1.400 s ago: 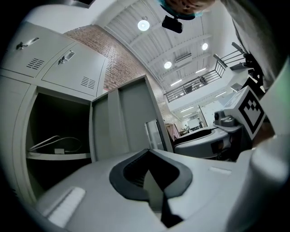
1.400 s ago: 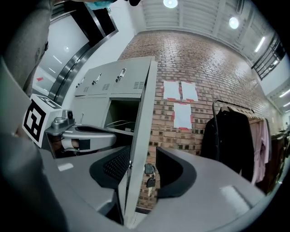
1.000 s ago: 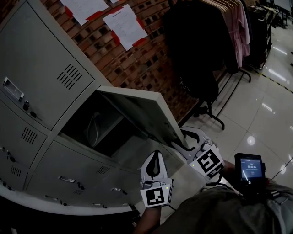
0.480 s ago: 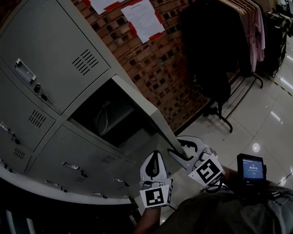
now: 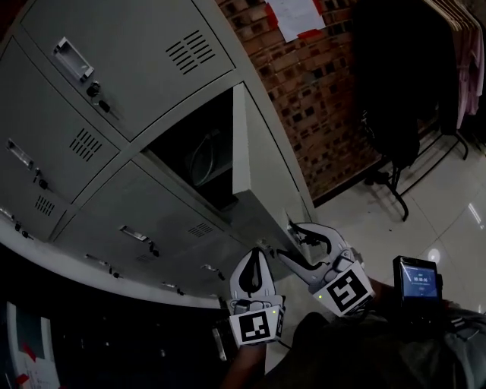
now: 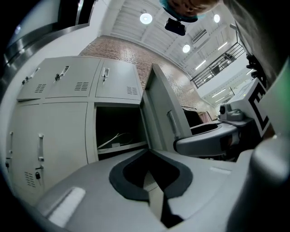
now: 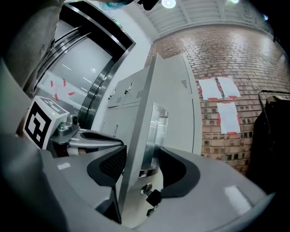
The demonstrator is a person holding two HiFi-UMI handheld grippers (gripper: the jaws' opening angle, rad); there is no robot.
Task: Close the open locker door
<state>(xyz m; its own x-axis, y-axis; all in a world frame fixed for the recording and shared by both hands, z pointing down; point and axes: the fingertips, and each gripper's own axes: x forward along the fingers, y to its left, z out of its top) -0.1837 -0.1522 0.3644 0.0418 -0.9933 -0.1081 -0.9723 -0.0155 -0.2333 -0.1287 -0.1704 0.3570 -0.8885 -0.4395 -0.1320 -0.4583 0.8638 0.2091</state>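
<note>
The grey locker door (image 5: 262, 178) stands half open, edge-on to me in the head view, in front of its dark compartment (image 5: 194, 148). My right gripper (image 5: 288, 241) straddles the door's lower free edge; its jaws have just been opening and stand wide. In the right gripper view the door's edge (image 7: 138, 122) and its metal handle (image 7: 156, 131) lie between the pads of the right gripper (image 7: 142, 165), and a key lock (image 7: 147, 188) sits below. My left gripper (image 5: 259, 257) is shut and empty, just left of the door. In its own view the left gripper (image 6: 146, 152) faces the compartment (image 6: 118, 129).
Closed locker doors (image 5: 121, 45) surround the open one. A brick wall with taped papers (image 5: 296, 15) runs to the right. A rack of dark clothes (image 5: 402, 83) stands on the shiny tiled floor (image 5: 448, 220). A small screen (image 5: 414, 281) sits behind the right gripper.
The door has swung from wide open towards the locker and now stands edge-on. Both grippers have moved along with its free edge, and the lockers fill more of the head view.
</note>
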